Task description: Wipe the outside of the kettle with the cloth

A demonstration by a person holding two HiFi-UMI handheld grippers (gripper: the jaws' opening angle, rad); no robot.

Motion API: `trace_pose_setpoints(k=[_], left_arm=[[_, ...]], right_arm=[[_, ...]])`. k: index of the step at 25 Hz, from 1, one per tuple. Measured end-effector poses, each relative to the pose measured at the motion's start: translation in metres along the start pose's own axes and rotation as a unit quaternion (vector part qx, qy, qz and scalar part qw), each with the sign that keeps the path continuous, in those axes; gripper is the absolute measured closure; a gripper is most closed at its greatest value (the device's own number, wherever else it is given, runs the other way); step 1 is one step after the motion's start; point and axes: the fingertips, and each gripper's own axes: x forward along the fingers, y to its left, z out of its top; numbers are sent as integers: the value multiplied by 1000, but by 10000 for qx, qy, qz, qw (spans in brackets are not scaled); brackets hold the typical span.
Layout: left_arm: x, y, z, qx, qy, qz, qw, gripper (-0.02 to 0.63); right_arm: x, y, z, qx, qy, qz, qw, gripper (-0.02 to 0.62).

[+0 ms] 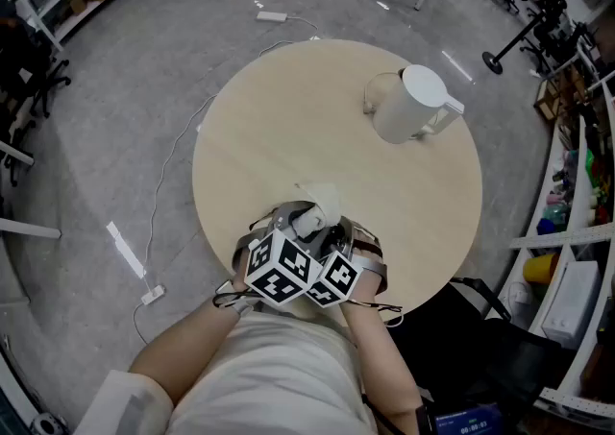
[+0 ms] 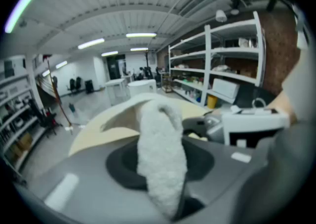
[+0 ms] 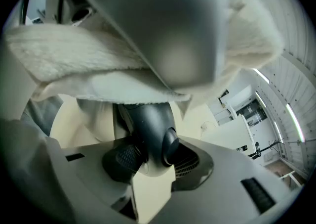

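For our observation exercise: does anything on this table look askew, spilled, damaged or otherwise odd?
Nothing stands out. The kettle stands upright on the round table with no spill around it, and the cloth is clamped in the left tool by the table's near edge.

Wide bare tabletop (image 1: 279,135) btwn near edge & kettle (image 1: 413,102): open run fwd-right, nothing in path. Left half open too. Kettle at far right near rim, little room behind it; handle juts right, spout left. Near edge crowded: left claw (image 1: 303,222) & right claw (image 1: 333,231) bunched tight, cloth (image 1: 322,201) wadded at tips. Shelving (image 1: 577,231) just off tabletop's right side.
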Motion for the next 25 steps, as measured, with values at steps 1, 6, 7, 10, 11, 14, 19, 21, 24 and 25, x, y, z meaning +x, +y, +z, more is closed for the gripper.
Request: trace_pose_setpoints(k=[1, 6, 7, 10, 11, 14, 19, 21, 24, 25], left_arm=[[-1, 8, -2, -8, -138, 195, 9997, 477], [-7, 49, -11, -791, -508, 592, 9938, 479], [-10, 62, -19, -1157, -548, 622, 9898, 479], [-18, 102, -59, -2351, -573, 596, 9684, 480], [-17, 109, -73, -2779, -583, 455, 9578, 480], [-7, 115, -109, -4210, -785, -167, 9035, 479], [16, 106, -154, -6198, -1354, -1188, 7638, 480], [27, 101, -188, -6372, -1123, -1156, 7537, 482], [27, 90, -225, -6613, -829, -1054, 7380, 482], [20, 85, -225, -6649, -886, -1099, 7335, 482]], right_arm=[[-4, -5, 5, 101, -51, -97, 9999, 443], [-8, -16, 15, 402, -186, -240, 9987, 445], [-8, -16, 15, 436, -197, -212, 9986, 445], [-5, -17, 14, 480, -163, -232, 9984, 445], [-3, -18, 13, 486, -128, -268, 9984, 445], [0, -23, 10, 526, -28, -342, 9980, 445], [4, -28, 6, 562, 133, -433, 9974, 445], [5, -29, 6, 529, 219, -427, 9974, 445], [6, -29, 5, 485, 373, -410, 9973, 445], [6, -28, 4, 501, 422, -398, 9971, 445]])
